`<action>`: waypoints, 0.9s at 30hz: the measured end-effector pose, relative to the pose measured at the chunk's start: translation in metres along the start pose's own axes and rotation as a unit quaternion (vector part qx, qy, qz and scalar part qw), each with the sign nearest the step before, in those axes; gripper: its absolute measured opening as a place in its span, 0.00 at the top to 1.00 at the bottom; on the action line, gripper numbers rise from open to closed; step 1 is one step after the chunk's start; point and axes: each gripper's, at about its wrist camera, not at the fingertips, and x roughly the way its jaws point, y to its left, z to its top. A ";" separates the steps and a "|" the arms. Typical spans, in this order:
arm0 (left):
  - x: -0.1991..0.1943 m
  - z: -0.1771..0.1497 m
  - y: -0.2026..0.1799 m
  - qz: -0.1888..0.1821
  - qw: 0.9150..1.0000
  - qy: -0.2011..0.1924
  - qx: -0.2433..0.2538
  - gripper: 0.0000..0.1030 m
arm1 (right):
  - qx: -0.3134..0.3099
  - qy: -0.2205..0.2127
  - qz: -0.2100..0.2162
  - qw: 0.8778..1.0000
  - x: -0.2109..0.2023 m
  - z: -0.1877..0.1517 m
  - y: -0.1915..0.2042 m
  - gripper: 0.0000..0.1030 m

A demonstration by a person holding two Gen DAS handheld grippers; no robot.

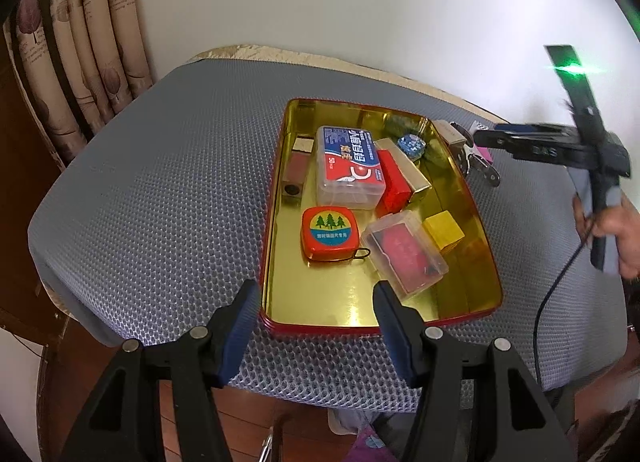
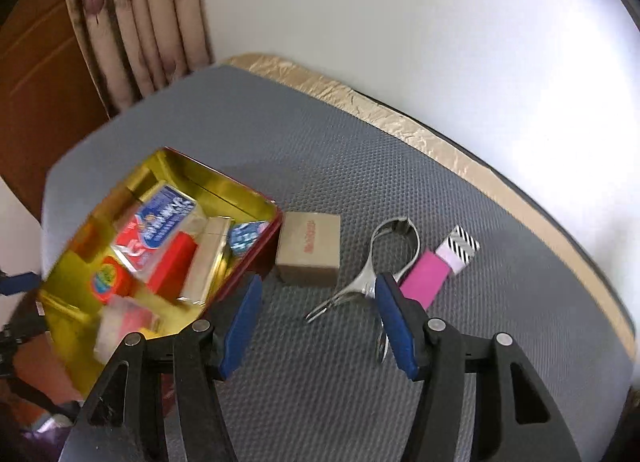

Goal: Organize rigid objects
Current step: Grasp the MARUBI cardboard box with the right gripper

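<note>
Right wrist view shows the right gripper [image 2: 316, 318] with its fingers apart and nothing between them, hanging over the grey mat [image 2: 440, 342]. Below it lie a metal clip-like tool [image 2: 394, 234], a pink piece with a striped end [image 2: 426, 272] and a small cardboard box [image 2: 310, 248], which sits just beside the outer wall of the red tin [image 2: 256, 258]. These three look like the leftovers, so I judge the sorting well along, with a pick from the mat in hand. The next move calls for lowering squarely over one piece; the thin metal tool would need careful alignment.

The left gripper [image 1: 316, 318] hovers over the tin's [image 1: 280, 182] near rim, fingers parted and empty. Inside the tin rest a tape measure [image 1: 329, 233], a blue and red case [image 1: 349, 160], a clear case [image 1: 404, 254], a yellow block [image 1: 443, 230] and others.

The tin's contents smear with blur in the right view, and the cardboard box's printing is unreadable. From the left view, the mat pieces are mostly hidden behind the tin's wall and the other gripper.
</note>
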 end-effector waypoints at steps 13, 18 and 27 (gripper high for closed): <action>0.003 0.002 0.001 -0.001 1.000 0.008 -0.001 0.41 | -0.076 0.058 -0.005 0.995 0.055 0.018 0.015 0.47; 0.003 0.002 -0.002 0.006 1.000 0.008 0.009 0.40 | -0.089 0.074 -0.008 0.993 0.071 0.024 0.016 0.56; 0.005 0.003 -0.004 0.006 1.000 0.010 0.012 0.40 | -0.044 0.012 -0.018 0.999 0.037 0.026 0.004 0.59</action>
